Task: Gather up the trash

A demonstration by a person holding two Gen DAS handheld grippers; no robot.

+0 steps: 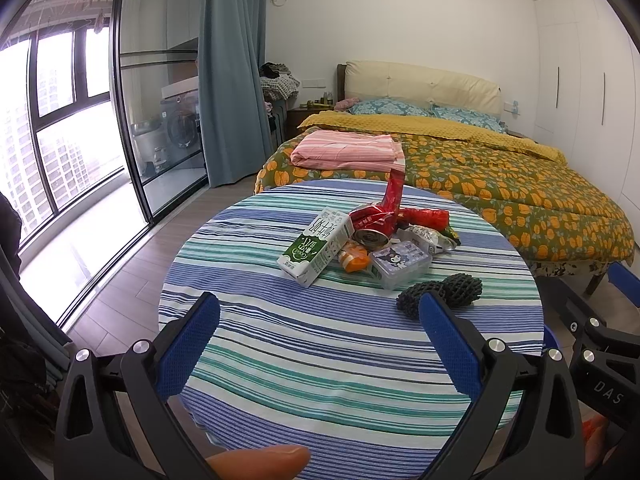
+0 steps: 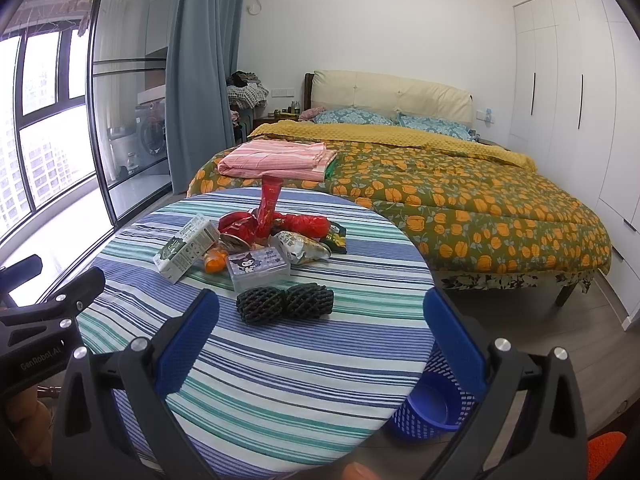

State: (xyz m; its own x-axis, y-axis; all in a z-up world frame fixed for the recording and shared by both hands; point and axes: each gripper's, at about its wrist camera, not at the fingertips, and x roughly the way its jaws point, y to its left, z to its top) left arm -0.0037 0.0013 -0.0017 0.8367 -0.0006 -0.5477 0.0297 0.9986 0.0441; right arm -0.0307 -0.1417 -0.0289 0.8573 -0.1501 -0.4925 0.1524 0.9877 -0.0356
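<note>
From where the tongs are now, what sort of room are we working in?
A home bedroom, most likely: a made bed with floral quilt, a white built-in wardrobe, and a round striped-cloth table holding the trash, with a blue wastebasket beside it.

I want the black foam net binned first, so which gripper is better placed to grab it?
Probably right. The black foam net lies just ahead of the open right gripper, and the blue basket stands on that side.
</note>
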